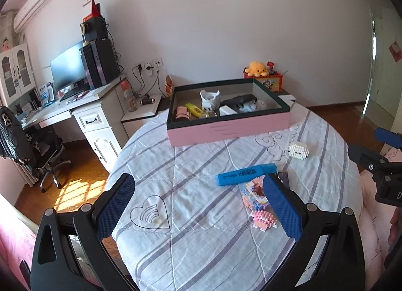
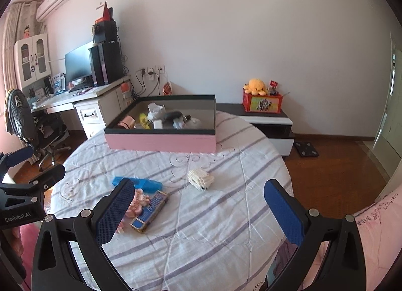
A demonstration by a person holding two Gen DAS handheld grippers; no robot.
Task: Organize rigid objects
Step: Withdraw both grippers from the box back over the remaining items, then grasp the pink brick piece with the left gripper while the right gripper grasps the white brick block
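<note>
A pink box [image 1: 226,131] [image 2: 160,141] with a dark rim sits at the far side of the striped bed and holds several small items. Nearer on the cover lie a blue highlighter [image 1: 245,174] [image 2: 137,183], a pink pastel brick model [image 1: 256,200] [image 2: 138,201], a white brick model [image 1: 298,150] [image 2: 200,178] and a small blue box [image 2: 150,211]. My left gripper [image 1: 198,205] is open above the cover, its right finger beside the pastel model. My right gripper [image 2: 199,211] is open too, with nothing between its fingers; its left finger overlaps the pastel model.
A white desk [image 2: 83,101] with a monitor and a PC tower stands at the left, with an office chair [image 1: 37,150] beside it. A low cabinet [image 2: 266,121] carries a red toy box and a yellow plush. Wooden floor surrounds the bed.
</note>
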